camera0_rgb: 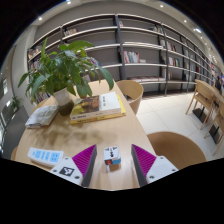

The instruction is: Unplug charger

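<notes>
The fingers (112, 160) stand wide open and hold nothing; between them, with a gap on each side, sits a small white cube that looks like the charger (112, 154), resting on the wooden surface (120, 135) at 12 o'clock just ahead. I judge the risk to be a loose or lopsided pinch: closing off-centre could tip the charger or slip off it. The books (97, 106) and potted plant (62, 68) at 11 o'clock are well clear.
</notes>
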Demonstrator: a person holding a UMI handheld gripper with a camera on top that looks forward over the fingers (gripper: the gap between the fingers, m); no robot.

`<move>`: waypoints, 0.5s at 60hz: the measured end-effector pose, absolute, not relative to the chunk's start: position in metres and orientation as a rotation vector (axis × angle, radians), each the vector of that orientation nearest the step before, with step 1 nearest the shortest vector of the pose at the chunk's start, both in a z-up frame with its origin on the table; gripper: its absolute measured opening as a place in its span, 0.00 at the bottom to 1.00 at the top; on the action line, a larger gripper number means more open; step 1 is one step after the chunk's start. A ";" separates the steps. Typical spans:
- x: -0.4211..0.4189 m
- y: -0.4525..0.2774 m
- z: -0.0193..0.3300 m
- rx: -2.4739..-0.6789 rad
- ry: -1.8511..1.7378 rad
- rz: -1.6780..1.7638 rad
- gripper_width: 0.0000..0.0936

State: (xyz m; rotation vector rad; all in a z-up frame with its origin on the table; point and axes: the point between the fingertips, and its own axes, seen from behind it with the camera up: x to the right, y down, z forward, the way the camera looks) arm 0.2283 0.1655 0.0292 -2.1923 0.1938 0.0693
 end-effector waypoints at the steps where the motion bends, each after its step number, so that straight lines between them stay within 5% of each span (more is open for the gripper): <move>1: 0.228 0.166 0.033 -2.184 0.198 0.065 0.81; 18: 0.203 0.110 0.159 -2.015 0.180 0.049 0.89; 30: 0.159 0.000 0.183 -1.997 0.154 0.029 0.89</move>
